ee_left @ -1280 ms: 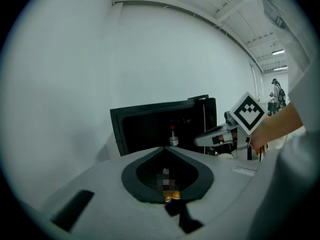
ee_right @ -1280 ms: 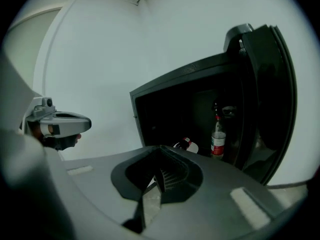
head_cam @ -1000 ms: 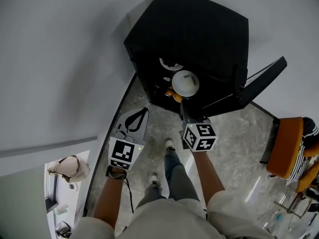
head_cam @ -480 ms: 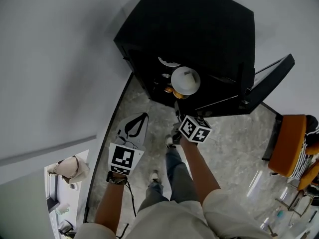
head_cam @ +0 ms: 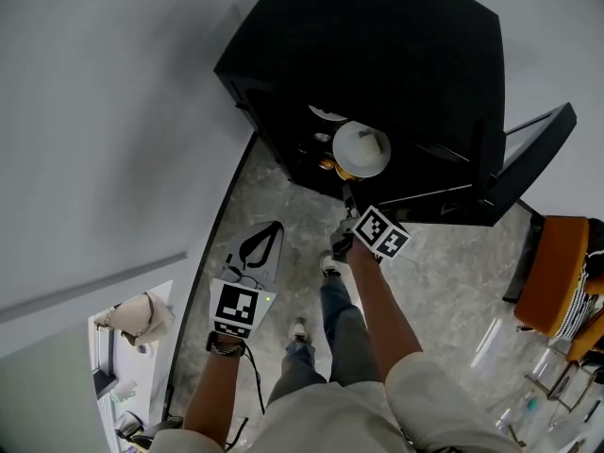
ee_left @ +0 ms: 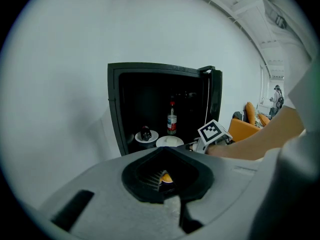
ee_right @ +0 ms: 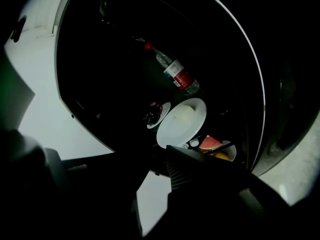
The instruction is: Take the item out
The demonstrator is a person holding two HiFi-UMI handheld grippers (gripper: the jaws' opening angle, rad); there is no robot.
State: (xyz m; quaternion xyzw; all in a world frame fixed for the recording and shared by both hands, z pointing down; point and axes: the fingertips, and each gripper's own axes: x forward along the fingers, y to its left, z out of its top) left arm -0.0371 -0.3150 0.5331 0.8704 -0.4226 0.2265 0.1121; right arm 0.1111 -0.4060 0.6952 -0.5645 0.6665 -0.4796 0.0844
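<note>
The white plate sits inside the black cabinet, just beyond the tips of your right gripper, whose jaws stand apart with nothing between them. Your left gripper hangs well apart, clenched on nothing.

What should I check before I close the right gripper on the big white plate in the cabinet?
1. Door of the cabinet open wide: ok.
2. Right gripper open: ok, jaws apart with light between them.
3. Plate rim between the jaws: not ok, it seems to lie just past the tips.
4. Room beside the plate: cannot tell. The fruit bowl sits very close on one side, and the bottle stands apart behind.
5. Left gripper out of the way: ok, shut and well short of the cabinet.
</note>
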